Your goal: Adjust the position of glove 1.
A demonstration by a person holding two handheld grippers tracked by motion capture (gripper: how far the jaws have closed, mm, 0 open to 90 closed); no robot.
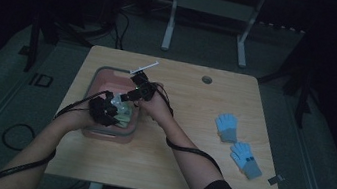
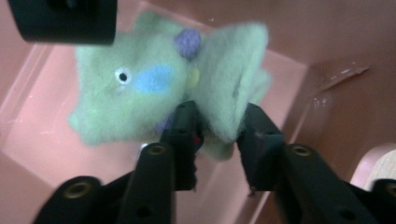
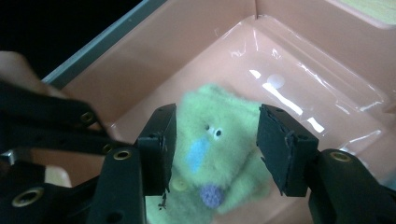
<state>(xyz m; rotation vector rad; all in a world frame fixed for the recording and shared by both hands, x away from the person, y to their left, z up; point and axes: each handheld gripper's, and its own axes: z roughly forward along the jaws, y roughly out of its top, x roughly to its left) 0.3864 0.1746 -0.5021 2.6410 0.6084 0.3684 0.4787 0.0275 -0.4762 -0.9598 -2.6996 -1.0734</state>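
Inside glossy pink bin, fuzzy green glove: left tool clamped on glove, right tool apart.

Fuzzy green felt toy; glossy pink plastic bin; matt wood table.

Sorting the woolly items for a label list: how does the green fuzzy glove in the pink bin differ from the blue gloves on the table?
The green glove is pale green with an eye and a blue patch; the blue gloves are plain light blue with grey cuffs. The green glove sits inside the pink bin between gripper jaws; the blue gloves lie untouched on the table. Both look soft and knitted.
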